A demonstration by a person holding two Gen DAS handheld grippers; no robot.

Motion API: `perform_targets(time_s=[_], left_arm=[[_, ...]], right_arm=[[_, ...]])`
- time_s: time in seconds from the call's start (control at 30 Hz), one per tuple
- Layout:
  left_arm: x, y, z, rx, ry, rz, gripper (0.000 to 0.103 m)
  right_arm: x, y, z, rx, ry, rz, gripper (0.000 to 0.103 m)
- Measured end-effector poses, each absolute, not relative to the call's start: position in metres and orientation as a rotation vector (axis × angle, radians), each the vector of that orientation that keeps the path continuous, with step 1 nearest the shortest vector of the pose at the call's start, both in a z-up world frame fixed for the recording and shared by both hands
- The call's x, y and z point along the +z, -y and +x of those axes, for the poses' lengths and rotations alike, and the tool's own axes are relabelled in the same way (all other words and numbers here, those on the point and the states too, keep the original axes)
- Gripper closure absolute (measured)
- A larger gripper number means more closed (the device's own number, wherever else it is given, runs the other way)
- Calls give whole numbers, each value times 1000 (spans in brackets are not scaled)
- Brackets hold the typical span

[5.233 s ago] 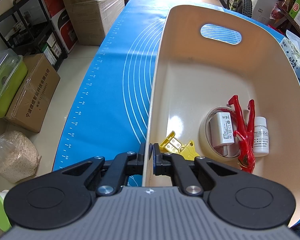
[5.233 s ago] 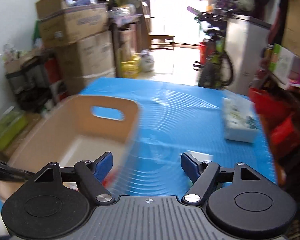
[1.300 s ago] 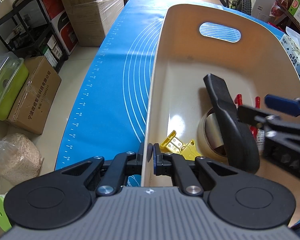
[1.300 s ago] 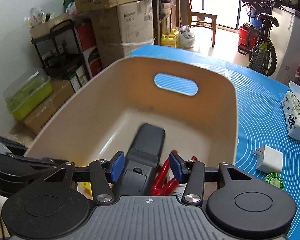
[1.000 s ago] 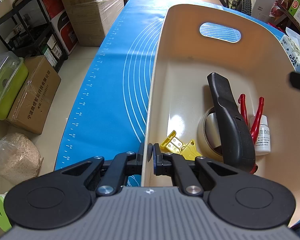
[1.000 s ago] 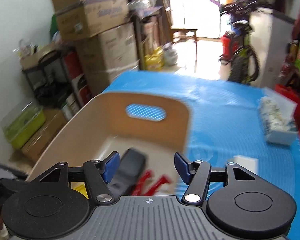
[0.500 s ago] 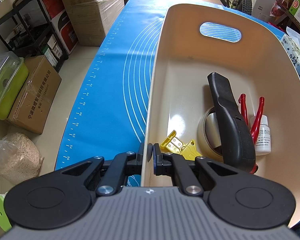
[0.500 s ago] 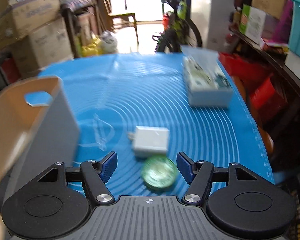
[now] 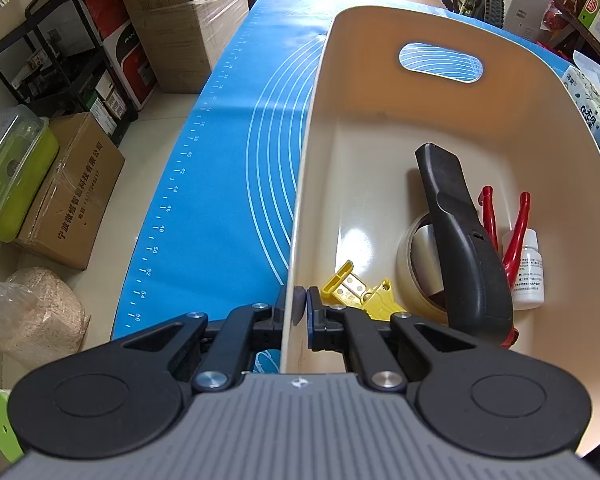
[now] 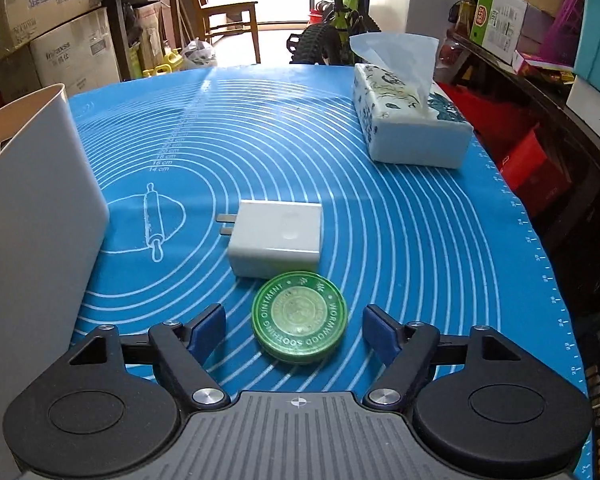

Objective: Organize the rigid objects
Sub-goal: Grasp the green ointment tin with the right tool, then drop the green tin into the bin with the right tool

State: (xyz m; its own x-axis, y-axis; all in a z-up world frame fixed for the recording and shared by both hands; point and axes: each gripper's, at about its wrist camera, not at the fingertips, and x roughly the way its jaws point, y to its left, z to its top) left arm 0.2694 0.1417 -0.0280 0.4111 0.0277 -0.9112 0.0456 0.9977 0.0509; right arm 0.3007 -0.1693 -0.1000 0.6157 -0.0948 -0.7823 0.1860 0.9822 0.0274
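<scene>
My left gripper (image 9: 302, 308) is shut on the near wall of the cream bin (image 9: 300, 200). Inside the bin lie a black handheld device (image 9: 460, 240), a tape roll (image 9: 414, 256), red pliers (image 9: 516, 228), a small white bottle (image 9: 530, 276) and a yellow plastic piece (image 9: 358, 290). On the blue mat, a round green ointment tin (image 10: 299, 317) sits between the fingers of my right gripper (image 10: 294, 330), whose jaws are opening and do not touch it. A white charger (image 10: 276, 237) lies just beyond the tin. The bin's outer wall (image 10: 32, 216) stands at the left.
A tissue box (image 10: 406, 120) stands at the mat's far right. The blue mat (image 10: 420, 240) ends close on the right, with red crates and shelves beyond. Cardboard boxes, a black rack and a green container (image 9: 8, 176) line the floor left of the table.
My right gripper left the black device in the bin, swung right and down over the mat, and its jaws widened around the green tin. The left gripper has kept still on the bin wall.
</scene>
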Motion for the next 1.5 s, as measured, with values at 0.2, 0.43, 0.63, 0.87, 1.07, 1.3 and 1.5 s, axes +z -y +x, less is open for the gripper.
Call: perform_targets(time_s=[0.2, 0.43, 0.63, 0.87, 1.07, 1.3, 1.5], left_arm=[[-28, -141, 269, -10, -1147, 74, 94], [-28, -141, 269, -10, -1147, 73, 94], [-28, -141, 269, -9, -1147, 73, 94], [-28, -141, 269, -10, -1147, 74, 94], [-28, -141, 269, -10, -1148, 73, 94], [-28, -141, 269, -10, -1147, 74, 94], [-28, -141, 269, -10, -1147, 73, 94]], right_arm=[[-99, 171, 297, -162, -877, 88, 38], [-99, 173, 294, -166, -864, 77, 48], [-99, 168, 288, -172, -854, 70, 48], [-90, 165, 279, -188, -837, 33, 48], [-52, 165, 273, -175, -761, 43, 48], [5, 142, 272, -101, -626, 39, 48], [37, 102, 270, 24, -559, 38, 48]])
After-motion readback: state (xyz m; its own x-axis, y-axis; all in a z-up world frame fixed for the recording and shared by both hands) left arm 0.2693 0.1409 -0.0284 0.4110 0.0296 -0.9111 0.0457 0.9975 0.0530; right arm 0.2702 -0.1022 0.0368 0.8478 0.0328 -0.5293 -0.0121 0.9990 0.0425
